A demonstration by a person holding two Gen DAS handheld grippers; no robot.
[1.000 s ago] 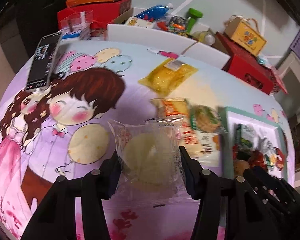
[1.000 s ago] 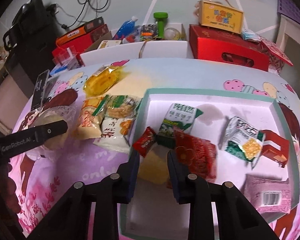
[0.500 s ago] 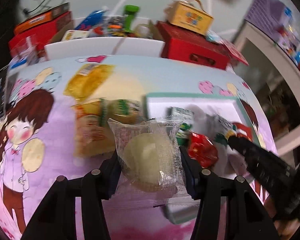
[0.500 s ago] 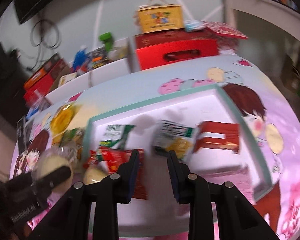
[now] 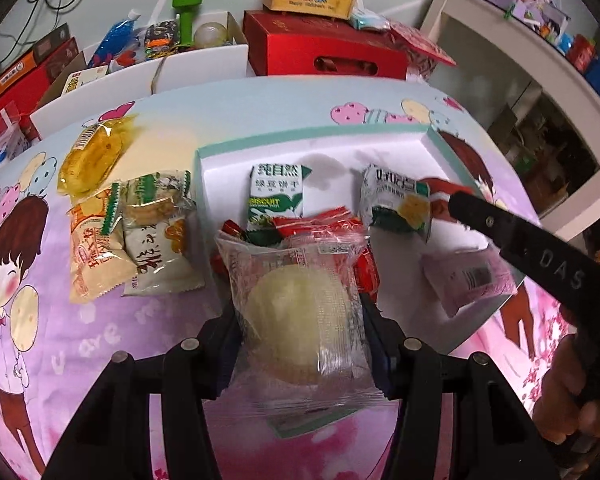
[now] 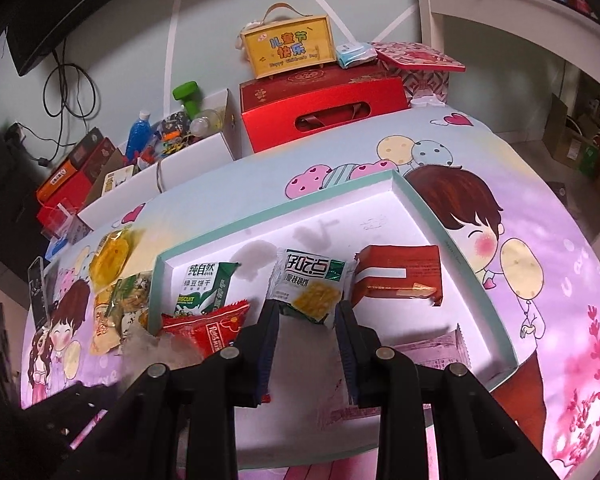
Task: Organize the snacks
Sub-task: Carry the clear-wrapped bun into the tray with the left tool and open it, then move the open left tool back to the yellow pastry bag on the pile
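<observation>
Left tool [image 5: 300, 320] clamped clear-wrapped bun [image 5: 296, 316] above tray [image 5: 312, 136] near edge, 6 o'clock of biscuit pack [image 5: 276, 196]. Right tool [image 6: 306, 320] parted, empty, over tray; cracker pack [image 6: 308, 284] at 12 o'clock of tips.

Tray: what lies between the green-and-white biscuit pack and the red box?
In the right wrist view, a white cracker packet lies between biscuit pack and red box.

The left claw [image 5: 300, 320] is clamped on a clear-wrapped pastry [image 5: 298, 316]; the right claw [image 6: 306, 344] hangs parted and empty, gripped by a hand [image 5: 572, 392].
</observation>
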